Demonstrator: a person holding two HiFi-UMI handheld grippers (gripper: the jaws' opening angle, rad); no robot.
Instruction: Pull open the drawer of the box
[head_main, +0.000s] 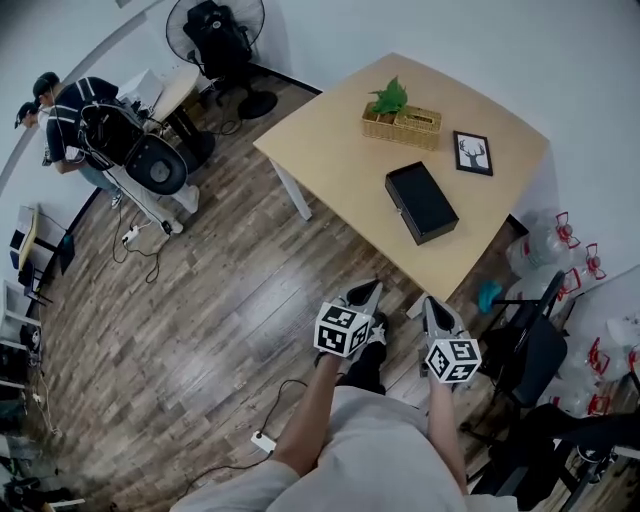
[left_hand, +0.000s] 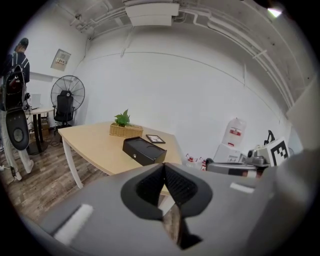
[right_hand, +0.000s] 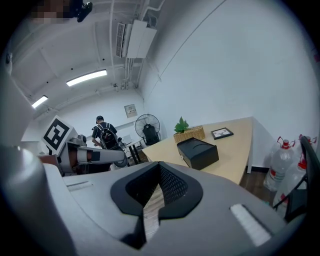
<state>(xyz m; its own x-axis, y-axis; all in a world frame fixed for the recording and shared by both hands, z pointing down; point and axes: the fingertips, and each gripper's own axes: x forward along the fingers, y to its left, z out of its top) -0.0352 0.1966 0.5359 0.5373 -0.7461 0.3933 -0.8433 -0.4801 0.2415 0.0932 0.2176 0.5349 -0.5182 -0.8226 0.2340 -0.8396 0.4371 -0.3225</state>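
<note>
Left claw (head_main: 370, 290) and right claw (head_main: 432, 303) hang side by side over the wood floor (head_main: 200, 300), each clenched shut on nothing. The black box (head_main: 421, 202) sits well ahead of both on the pale worktop (head_main: 340, 150), its drawer (left_hand: 133, 151) closed, with a basket (head_main: 402, 124) and picture frame (head_main: 473, 153) beyond it

In the head view the box (head_main: 421, 201) is showing its drawer front (left_hand: 135, 156) too small to tell. In the left gripper view the left gripper (left_hand: 164, 167) is covering the table's (left_hand: 95, 145) near corner.
</note>
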